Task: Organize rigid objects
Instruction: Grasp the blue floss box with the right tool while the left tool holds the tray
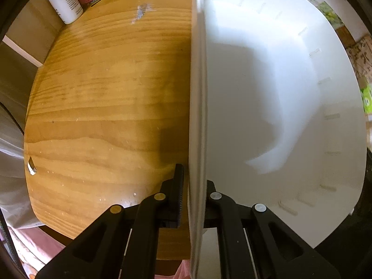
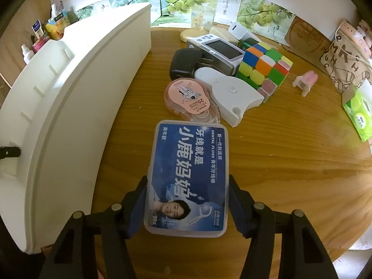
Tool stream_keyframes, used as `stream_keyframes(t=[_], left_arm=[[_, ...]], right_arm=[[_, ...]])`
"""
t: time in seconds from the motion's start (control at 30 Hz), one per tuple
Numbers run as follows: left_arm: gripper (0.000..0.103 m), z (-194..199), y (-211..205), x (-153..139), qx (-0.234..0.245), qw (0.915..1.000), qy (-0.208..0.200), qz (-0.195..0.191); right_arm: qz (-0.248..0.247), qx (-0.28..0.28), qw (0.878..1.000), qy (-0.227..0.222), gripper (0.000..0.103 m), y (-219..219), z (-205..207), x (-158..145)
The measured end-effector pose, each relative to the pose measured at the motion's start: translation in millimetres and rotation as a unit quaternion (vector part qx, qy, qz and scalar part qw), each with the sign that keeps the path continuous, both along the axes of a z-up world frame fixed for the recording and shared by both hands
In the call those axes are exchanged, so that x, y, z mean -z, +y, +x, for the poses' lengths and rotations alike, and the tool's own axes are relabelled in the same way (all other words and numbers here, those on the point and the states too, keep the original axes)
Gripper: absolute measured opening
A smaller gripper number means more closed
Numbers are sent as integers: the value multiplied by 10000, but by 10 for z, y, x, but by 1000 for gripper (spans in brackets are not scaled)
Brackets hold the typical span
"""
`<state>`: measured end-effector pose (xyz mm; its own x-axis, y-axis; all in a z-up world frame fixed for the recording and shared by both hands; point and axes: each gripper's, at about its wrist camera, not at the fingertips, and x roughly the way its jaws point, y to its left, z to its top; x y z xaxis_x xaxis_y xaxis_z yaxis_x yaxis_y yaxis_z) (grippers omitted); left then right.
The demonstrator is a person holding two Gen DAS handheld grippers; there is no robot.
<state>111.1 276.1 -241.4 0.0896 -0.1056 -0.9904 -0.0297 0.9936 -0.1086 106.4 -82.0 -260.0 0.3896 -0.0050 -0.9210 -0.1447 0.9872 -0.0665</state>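
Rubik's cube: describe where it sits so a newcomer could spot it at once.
On the wooden table, right of the long white bin, lies a cluster of small items. The Rubik's cube is at its right edge, behind a white plastic holder; nothing else there has multicoloured squares.

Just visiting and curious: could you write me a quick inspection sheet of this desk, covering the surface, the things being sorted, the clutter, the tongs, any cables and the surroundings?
Surface: wooden table, scuffed, mostly bare on the near side.
Job's things: white storage bin, empty inside; dental floss box; correction tape; Rubik's cube; black charger.
Clutter: white bottle, green tissue pack, pink clip.
Tongs: left tongs shut on the bin's wall; right tongs either side of the floss box, pads at its sides.
Cables: nothing seen.
Surroundings: fruit-print cartons along the wall.
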Motion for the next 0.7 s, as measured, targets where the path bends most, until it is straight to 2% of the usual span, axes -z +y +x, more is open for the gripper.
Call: stream_keyframes(t=[0.17,0.4,0.7], left_arm=[[8,254,116,-39,-229,9997,29,80],[6,375,176,-54,-308,9995,-65,63],[5,258,-93,-134,-192,9994,-212,175]], right_arm=[[135,29,9999,-24,62,-23,0,-103],[361,212,9990,-148,62,-43,21,-310],[416,236,9977,-488,62,50,45,-730]])
